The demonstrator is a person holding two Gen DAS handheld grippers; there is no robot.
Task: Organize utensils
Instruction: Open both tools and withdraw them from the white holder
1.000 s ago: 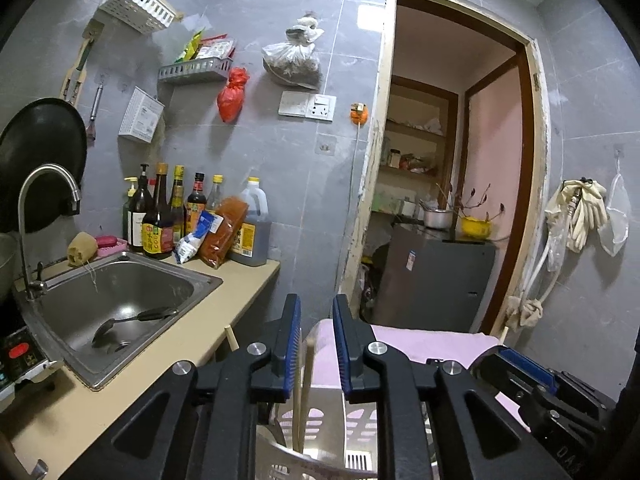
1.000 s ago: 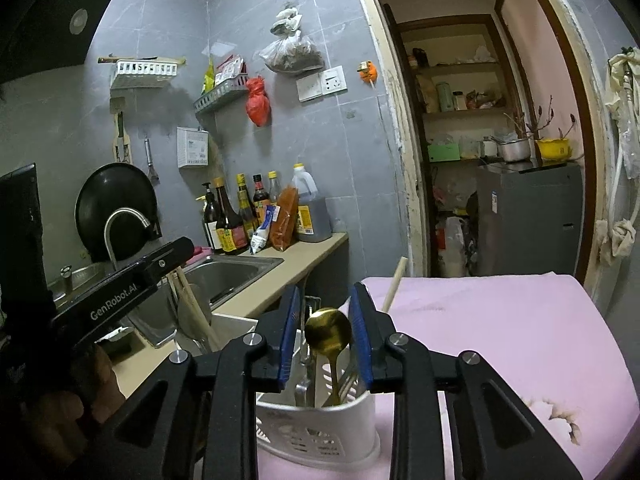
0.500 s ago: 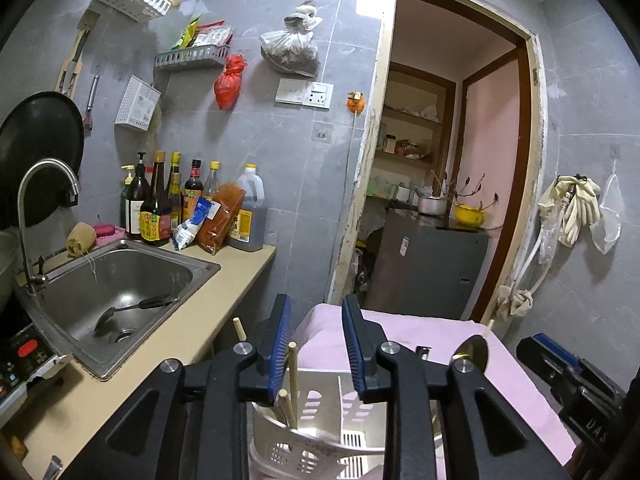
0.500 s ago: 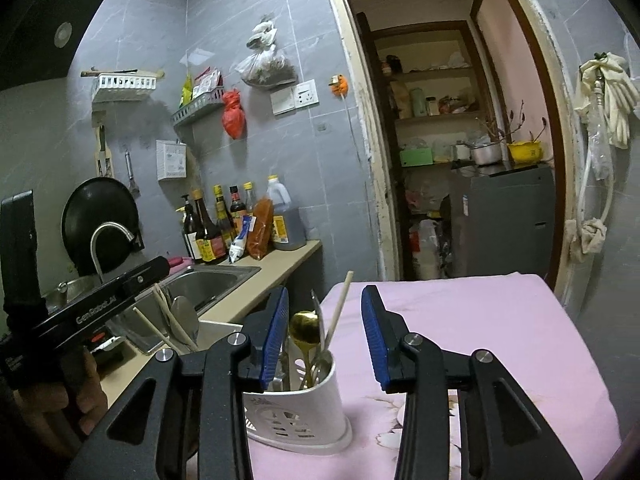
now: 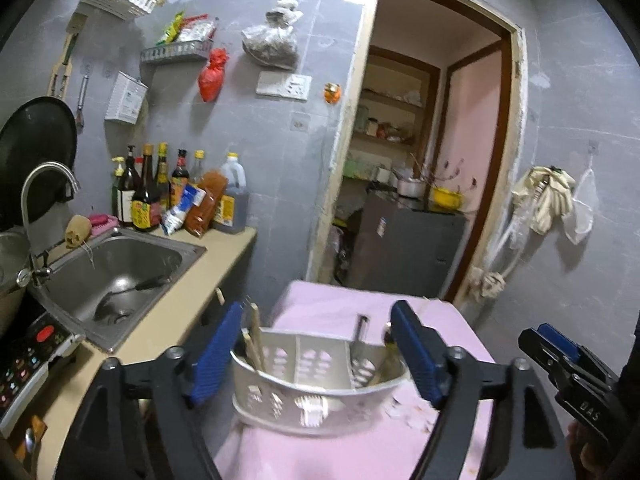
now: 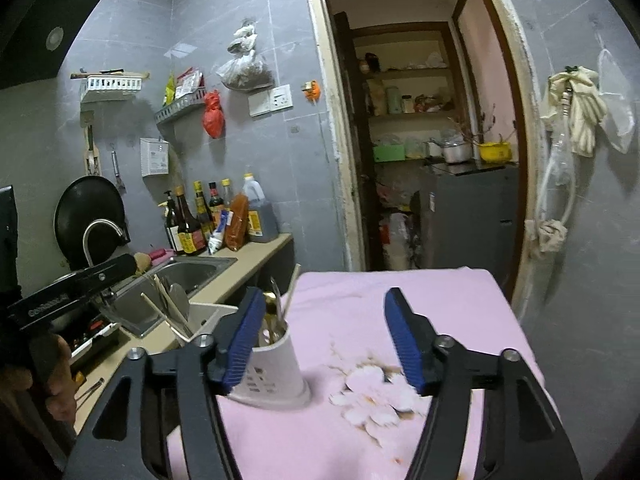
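A white slotted utensil caddy stands on the pink-covered table. It holds wooden chopsticks at its left end and metal utensils at its right end. My left gripper is wide open, its blue pads on either side of the caddy, holding nothing. In the right wrist view the caddy stands low at left with a gold spoon and chopsticks in it. My right gripper is wide open and empty, to the right of the caddy above the table.
A counter with a steel sink and a spoon in it lies at left. Sauce bottles stand at the back of the counter. A stove panel is at the near left. A doorway opens behind the table.
Both grippers have opened wide and drawn back. The left let go of the chopsticks and the right let go of the gold spoon; both now stand in the caddy.
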